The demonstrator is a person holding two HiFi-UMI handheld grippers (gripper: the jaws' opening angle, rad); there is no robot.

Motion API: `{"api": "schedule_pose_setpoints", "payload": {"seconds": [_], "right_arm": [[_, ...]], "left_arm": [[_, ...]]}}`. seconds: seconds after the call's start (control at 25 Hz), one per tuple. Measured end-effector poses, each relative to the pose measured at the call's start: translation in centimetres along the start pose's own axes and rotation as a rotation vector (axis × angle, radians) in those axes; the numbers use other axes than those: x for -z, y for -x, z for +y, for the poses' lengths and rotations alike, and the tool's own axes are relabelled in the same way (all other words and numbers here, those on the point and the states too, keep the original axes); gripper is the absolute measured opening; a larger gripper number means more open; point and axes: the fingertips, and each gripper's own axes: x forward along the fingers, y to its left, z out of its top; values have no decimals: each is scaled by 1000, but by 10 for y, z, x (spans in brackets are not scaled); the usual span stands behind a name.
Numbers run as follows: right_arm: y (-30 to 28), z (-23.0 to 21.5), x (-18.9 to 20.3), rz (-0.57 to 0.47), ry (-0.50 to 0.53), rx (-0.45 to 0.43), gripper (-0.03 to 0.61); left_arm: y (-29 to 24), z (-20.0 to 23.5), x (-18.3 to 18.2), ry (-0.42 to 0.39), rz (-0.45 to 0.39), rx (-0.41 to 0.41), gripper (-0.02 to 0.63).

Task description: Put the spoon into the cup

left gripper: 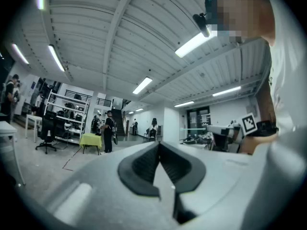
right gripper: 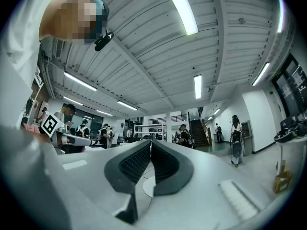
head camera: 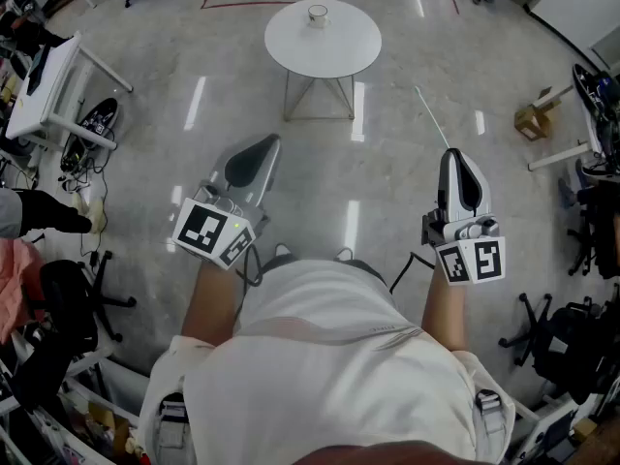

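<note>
Head view:
- I see the left gripper (head camera: 266, 144) and the right gripper (head camera: 452, 153) held out in front of the person's body, level with each other and well apart. Both point toward the table (head camera: 291, 54).
- The table is round and white and stands on the floor (head camera: 194, 105), well ahead of both grippers.
- The cup (head camera: 318, 14) stands upright near the far edge of the table.
- The spoon (head camera: 432, 116) shows as a thin pale-green rod. It projects from the tip of the right gripper, slanting forward and to the left. It is over the floor, well short of the table and the cup.

Left gripper view:
- The jaws are together at the tips, with only a narrow wedge of gap lower down. I see nothing between them.
- The right gripper appears at the right. The pale rod sticks out level from its tip.

Right gripper view:
- The jaws are pressed together at the tips.
- The spoon is seen end-on here, so I cannot make it out against the pads.
- The left gripper's marker cube (right gripper: 48, 125) shows at the left edge.
</note>
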Motion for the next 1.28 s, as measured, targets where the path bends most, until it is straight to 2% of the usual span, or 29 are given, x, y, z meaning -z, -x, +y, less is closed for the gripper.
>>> {"api": "schedule_pose_setpoints", "payload": {"seconds": [0.32,0.68,0.92,1.28], "right_arm": [[-11,11,0,13,21,-11,11],[-34,30,3,5,-6,-13,11],[-64,59,3,-33,-28,-17,9],[-127,111,27,-9,8,6,9]], "left_arm": [[-2,4,-3,-3,-6,26,0],[11,27,-5,11,-10,27,0],[32,66,0,27,-2,21,0],[63,153,17,45,8,14,0]]}}
